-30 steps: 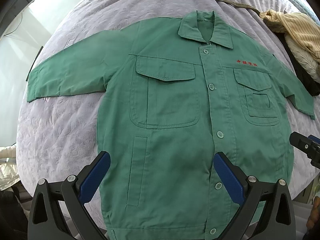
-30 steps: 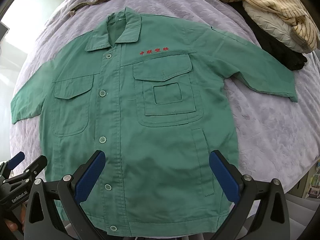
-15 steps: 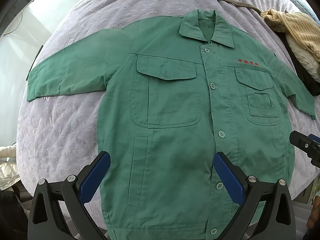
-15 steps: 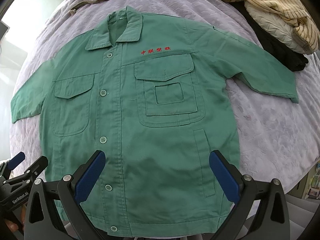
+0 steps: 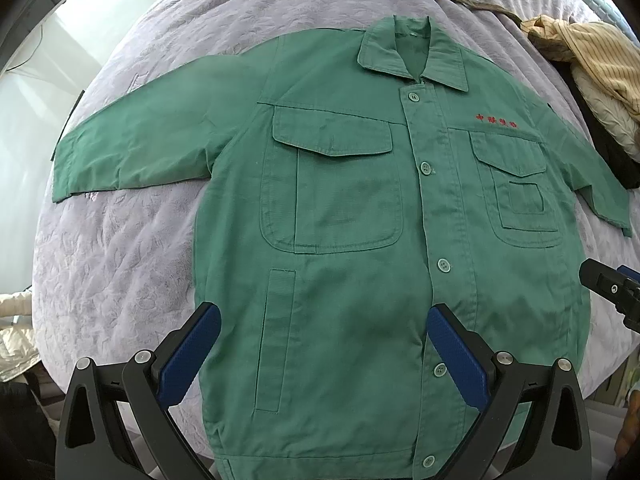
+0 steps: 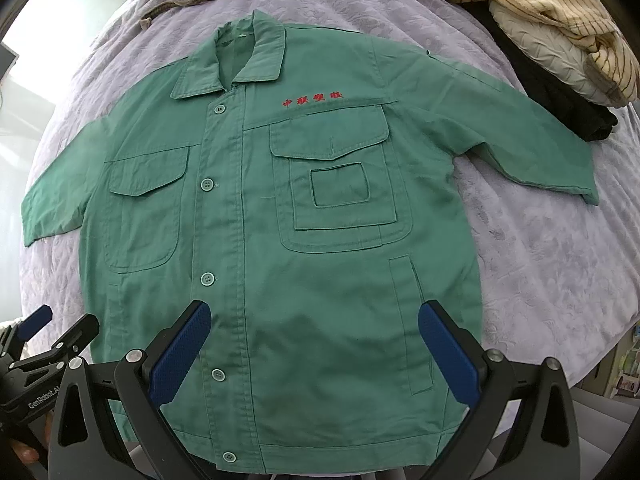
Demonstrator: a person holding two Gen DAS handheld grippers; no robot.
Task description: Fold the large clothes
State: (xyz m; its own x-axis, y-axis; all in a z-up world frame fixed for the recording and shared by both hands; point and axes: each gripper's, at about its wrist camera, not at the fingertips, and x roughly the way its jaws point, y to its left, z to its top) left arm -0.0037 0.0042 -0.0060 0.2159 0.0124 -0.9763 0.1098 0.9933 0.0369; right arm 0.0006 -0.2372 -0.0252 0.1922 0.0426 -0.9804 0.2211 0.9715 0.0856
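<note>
Left tongs [image 5: 320, 344] and right tongs [image 6: 314, 340] hung spread and empty above the hem; green jacket [image 5: 360, 240] lay buttoned, front up, sleeves outspread on the bed [image 5: 120, 260], presumably flattened for folding; spare clothes [image 6: 540, 12] heaped beyond.
</note>
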